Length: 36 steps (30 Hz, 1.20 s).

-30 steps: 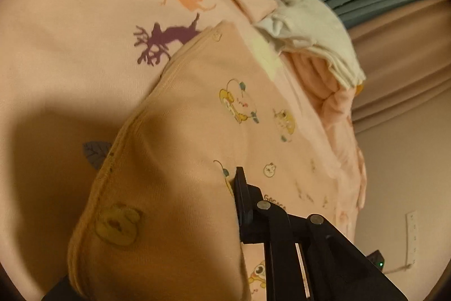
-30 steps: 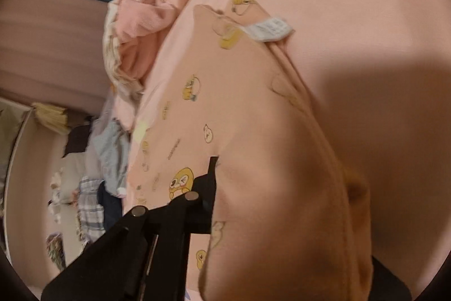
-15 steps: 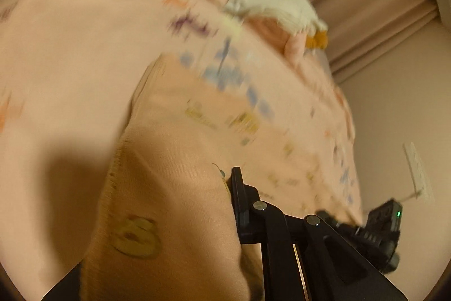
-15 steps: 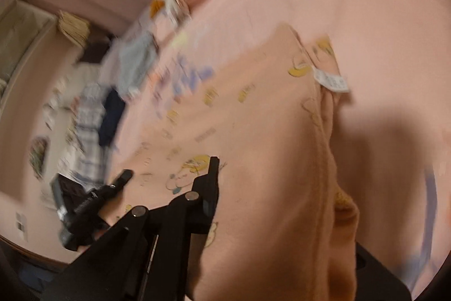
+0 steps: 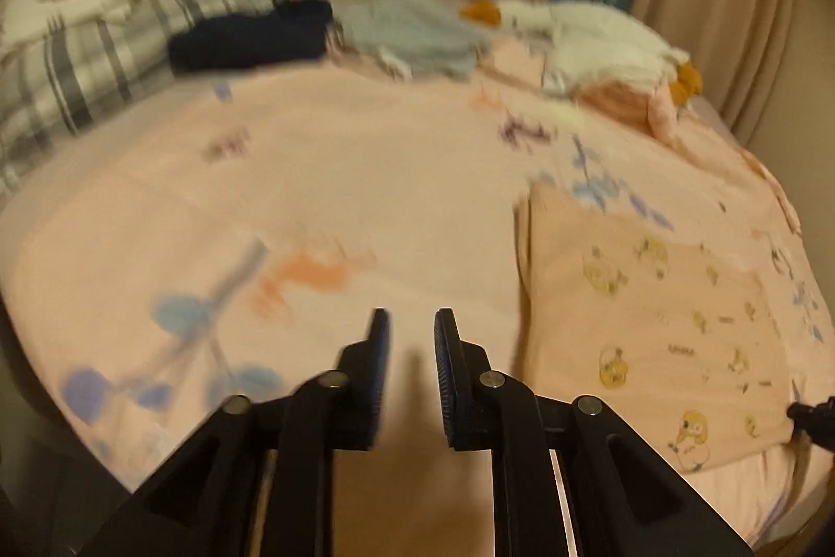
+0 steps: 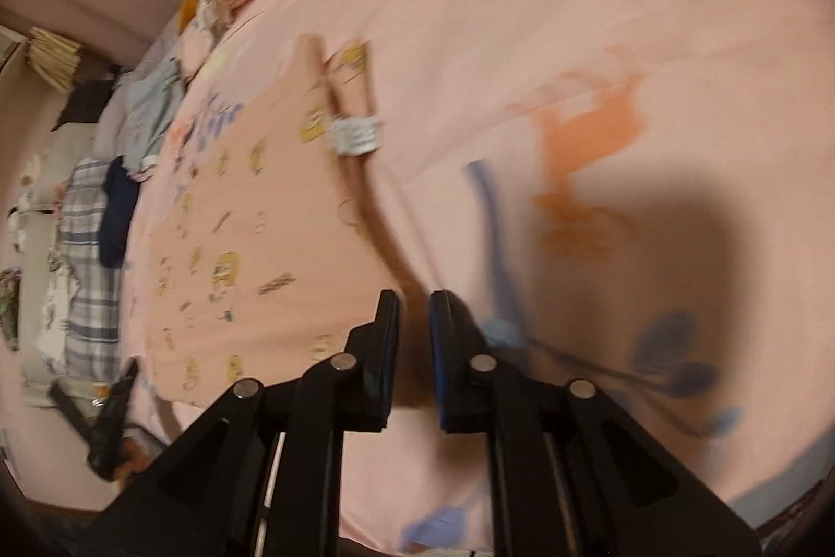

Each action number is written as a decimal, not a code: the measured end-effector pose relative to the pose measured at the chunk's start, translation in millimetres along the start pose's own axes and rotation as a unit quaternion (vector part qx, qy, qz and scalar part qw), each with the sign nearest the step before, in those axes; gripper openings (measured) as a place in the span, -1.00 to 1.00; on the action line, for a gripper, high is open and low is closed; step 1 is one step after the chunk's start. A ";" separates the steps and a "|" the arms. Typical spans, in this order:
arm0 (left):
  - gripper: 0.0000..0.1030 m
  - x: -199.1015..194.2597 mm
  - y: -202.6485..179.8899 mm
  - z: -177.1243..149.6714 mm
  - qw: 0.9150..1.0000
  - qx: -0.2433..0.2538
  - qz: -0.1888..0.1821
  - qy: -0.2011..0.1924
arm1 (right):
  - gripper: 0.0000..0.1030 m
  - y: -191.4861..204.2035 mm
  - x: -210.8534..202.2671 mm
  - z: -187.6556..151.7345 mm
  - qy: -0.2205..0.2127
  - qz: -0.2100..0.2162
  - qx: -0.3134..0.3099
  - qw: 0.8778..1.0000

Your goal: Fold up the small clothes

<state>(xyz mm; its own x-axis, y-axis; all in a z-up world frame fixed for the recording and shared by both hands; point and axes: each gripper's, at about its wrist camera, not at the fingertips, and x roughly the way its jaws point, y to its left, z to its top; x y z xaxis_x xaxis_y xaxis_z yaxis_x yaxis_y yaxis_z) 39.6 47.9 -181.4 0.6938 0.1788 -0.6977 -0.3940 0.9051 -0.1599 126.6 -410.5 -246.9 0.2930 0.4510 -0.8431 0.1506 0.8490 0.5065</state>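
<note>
Both claws empty: left gripper [image 5: 409,322] jaws just opened slightly, right gripper [image 6: 414,304] narrowly apart. Peach garment [image 5: 652,338] lies flat right of left claw, left of right. Risk: blurry view, likely snagging bedsheet [image 5: 323,170] on regrasp.

Peach garment [image 5: 652,311] with yellow cartoon prints; pink bedsheet [image 5: 365,170].
</note>
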 end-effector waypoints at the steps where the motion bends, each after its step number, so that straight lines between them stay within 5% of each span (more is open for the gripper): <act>1: -0.71 -5.1 3.8 5.9 1.000 -0.010 -0.007 -0.006 | -0.79 -3.0 -5.7 0.9 -0.003 -0.022 0.007 1.000; 3: -0.71 -7.1 5.4 19.8 0.999 -0.039 -0.034 -0.009 | -0.67 0.2 -18.7 4.8 -0.021 -0.086 -0.003 0.996; 5: -0.71 2.6 -6.6 32.1 0.997 -0.058 -0.052 0.001 | -0.66 12.4 -31.7 9.6 -0.053 -0.105 -0.017 0.993; 7: -0.71 13.9 -19.5 33.5 0.996 -0.060 -0.068 0.014 | -0.66 31.6 -41.9 18.9 -0.082 -0.073 -0.032 0.993; 10: -0.43 35.5 -42.1 23.7 0.995 -0.051 -0.069 0.041 | -0.38 53.3 -40.1 35.2 -0.100 -0.017 -0.027 0.994; 16: -0.29 69.2 -59.1 -7.6 0.990 -0.046 -0.066 0.119 | -0.39 98.2 14.9 27.1 -0.116 0.054 -0.032 0.991; 19: -0.15 68.1 -65.3 -4.0 0.993 -0.031 -0.058 0.094 | -0.39 122.6 55.6 13.9 -0.059 0.035 -0.077 0.995; 23: -0.06 71.9 -72.4 -6.9 0.997 0.009 -0.043 0.068 | -0.38 144.1 75.6 10.5 -0.084 -0.021 -0.133 0.987; 30: 0.28 76.1 -66.5 -13.6 0.997 0.044 -0.039 0.045 | -0.62 121.8 90.1 48.7 -0.083 -0.013 -0.064 0.994; 36: 0.31 79.7 -53.9 -11.0 0.996 0.037 -0.067 0.056 | -0.78 111.1 85.3 49.5 -0.081 0.001 -0.048 0.996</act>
<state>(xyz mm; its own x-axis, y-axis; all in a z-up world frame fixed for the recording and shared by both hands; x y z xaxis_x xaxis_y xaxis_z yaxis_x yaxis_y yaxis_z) 109.5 9.1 -236.0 0.6639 0.0151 -0.7476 -0.2554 0.9443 -0.2077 215.1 -291.4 -253.5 0.4435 0.4094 -0.7973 0.0609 0.8738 0.4825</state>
